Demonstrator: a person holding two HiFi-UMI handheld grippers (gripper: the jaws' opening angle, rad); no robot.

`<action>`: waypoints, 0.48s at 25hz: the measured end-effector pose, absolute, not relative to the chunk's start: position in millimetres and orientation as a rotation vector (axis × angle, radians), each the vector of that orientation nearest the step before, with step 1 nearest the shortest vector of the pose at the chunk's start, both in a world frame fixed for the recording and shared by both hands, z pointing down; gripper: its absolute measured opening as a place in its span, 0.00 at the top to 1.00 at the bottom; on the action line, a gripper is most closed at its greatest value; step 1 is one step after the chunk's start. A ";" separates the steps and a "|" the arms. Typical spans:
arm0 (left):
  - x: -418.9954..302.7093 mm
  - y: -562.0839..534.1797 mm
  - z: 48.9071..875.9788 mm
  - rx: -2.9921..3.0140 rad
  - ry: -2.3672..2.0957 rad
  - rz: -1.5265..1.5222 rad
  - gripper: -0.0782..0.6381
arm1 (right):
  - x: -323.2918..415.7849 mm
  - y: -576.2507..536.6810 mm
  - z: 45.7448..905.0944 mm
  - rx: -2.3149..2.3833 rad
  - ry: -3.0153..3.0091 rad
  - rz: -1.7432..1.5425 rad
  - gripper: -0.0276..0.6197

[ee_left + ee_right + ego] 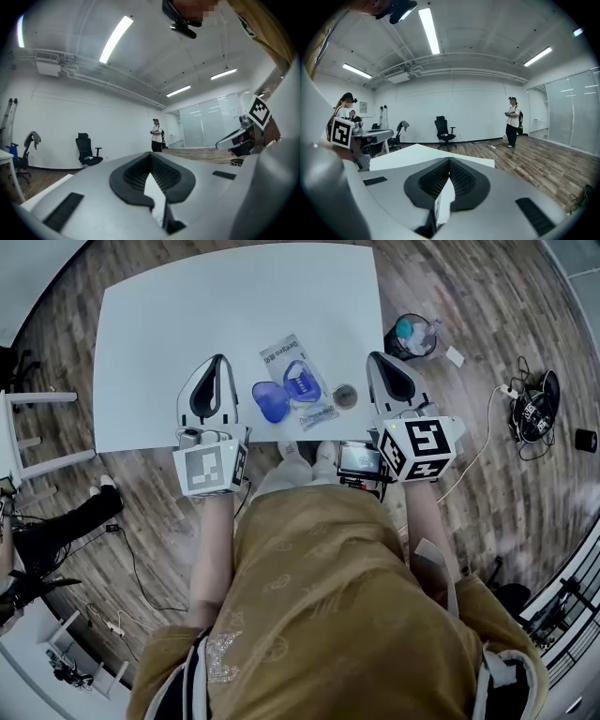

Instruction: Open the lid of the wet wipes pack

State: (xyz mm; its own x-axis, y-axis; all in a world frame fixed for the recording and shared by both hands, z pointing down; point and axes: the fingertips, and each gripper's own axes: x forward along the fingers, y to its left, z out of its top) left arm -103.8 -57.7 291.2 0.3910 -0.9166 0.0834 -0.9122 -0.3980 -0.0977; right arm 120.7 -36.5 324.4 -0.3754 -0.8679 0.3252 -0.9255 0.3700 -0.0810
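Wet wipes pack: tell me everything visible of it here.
The wet wipes pack is a flat, glossy, pale soft pouch with blue print, lying slantwise on the white table near its front edge, between the left hand-held gripper and the right hand-held gripper, touching neither. Its blue lid looks swung open at the near-left side.

free: table (187, 315) far half | obstacles: wipes pack (292, 371), small round object (345, 396), near edge

Head view looks steeply down; both gripper views share a chair (86, 149).
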 end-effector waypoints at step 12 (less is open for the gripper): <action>-100.1 -54.9 285.4 -2.560 1.722 -0.203 0.89 | 129.8 -40.1 318.9 1.663 -2.384 0.325 0.95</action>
State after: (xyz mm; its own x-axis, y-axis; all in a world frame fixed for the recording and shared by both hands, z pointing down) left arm -100.1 -54.9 285.4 0.3717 -0.9248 0.0811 -0.9183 -0.3790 -0.1139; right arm 129.8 -40.1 318.9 -0.3373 -0.8922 0.3002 -0.9400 0.3364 -0.0564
